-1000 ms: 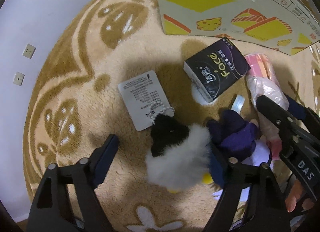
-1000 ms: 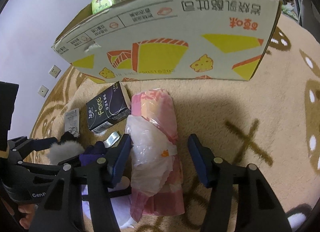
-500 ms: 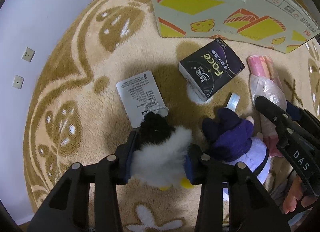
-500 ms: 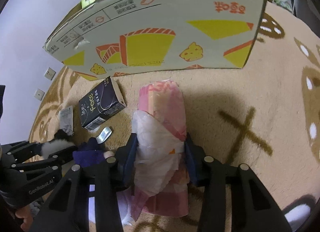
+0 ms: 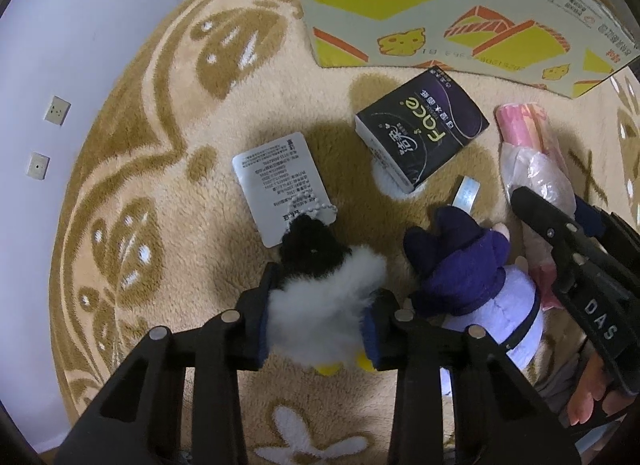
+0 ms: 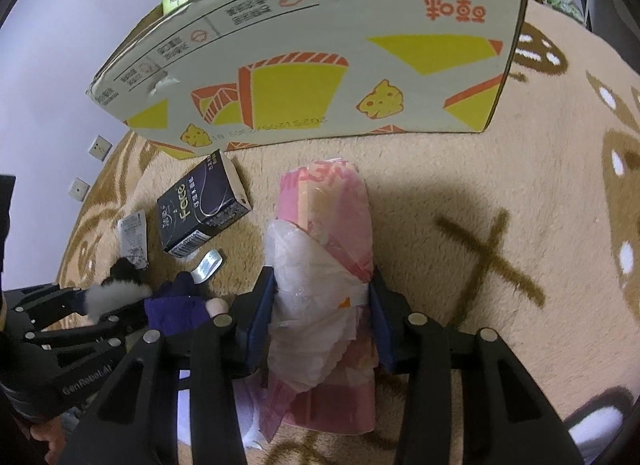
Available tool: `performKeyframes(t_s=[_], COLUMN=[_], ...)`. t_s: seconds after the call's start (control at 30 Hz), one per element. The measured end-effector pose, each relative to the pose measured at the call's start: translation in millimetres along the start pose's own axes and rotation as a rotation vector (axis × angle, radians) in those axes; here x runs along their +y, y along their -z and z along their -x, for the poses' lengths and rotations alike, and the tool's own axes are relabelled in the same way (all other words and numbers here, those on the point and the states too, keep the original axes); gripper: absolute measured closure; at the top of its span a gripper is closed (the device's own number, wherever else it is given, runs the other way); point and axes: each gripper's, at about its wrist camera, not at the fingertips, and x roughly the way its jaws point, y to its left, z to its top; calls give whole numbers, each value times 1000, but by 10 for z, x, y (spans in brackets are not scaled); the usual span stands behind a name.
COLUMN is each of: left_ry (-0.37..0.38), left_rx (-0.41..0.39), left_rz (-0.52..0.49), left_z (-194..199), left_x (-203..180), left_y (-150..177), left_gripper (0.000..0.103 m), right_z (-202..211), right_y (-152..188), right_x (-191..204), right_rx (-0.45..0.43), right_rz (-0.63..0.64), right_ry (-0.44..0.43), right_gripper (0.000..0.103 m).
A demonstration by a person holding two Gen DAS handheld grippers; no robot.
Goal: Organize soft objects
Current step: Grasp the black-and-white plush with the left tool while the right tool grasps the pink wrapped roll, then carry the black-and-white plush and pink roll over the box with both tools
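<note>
My left gripper: it points straight down at the rug, and its two blue pads have just squeezed shut on the fluffy toy. The fur puffs out between them.
Fluffy toy: a small soft bird with a black head, a white furry body and little yellow feet poking out under my pads. It lies on the rug, head toward the box.
Tag: a white card with tiny print. A bead chain joins it to the toy's black head, and it lies flat on the rug.
My right gripper: its pads are pressed on both sides of the pink bundle, holding it at the middle.
Pink bundle: a soft roll, pink with a bit of yellow, wrapped in thin crinkly clear plastic. It lies long on the rug and one end points at the box.
Purple doll: a soft doll in a dark purple hat and a pale purple dress. It lies between the fluffy toy and the pink bundle.
Black pack: a dark tissue pack with gold letters, on the rug just in front of the box.
Box: a big cardboard box with yellow and orange pictures, standing at the far edge of the rug.
Rug: tan and fuzzy, with brown shapes.
</note>
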Motion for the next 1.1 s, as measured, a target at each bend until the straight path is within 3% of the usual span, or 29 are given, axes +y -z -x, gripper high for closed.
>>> performKeyframes(t_s=[0.23,0.3,0.5,0.7,1.1], left_ry=[-6,-7,-12,3,5], left_rx=[-23,-32,-99,-218,-374], left_rz=[7,11,32,91,121], left_z=[65,92,260,563,885], left_x=[41,47,121,279,266], left_y=[11,12,45,97,189], left_gripper=[69,69,69,69,69], right_z=[74,143,235,385,701], right_y=[22,16,29,39,86], right_x=[24,7,20,-18,-32], right_rx=[-31,-54,-76,-104,-165], right_rz=[7,-2,-4,-16,-13], right_ry=[9,-8,-32,-9,20], right_gripper=[62,76,86,87,87])
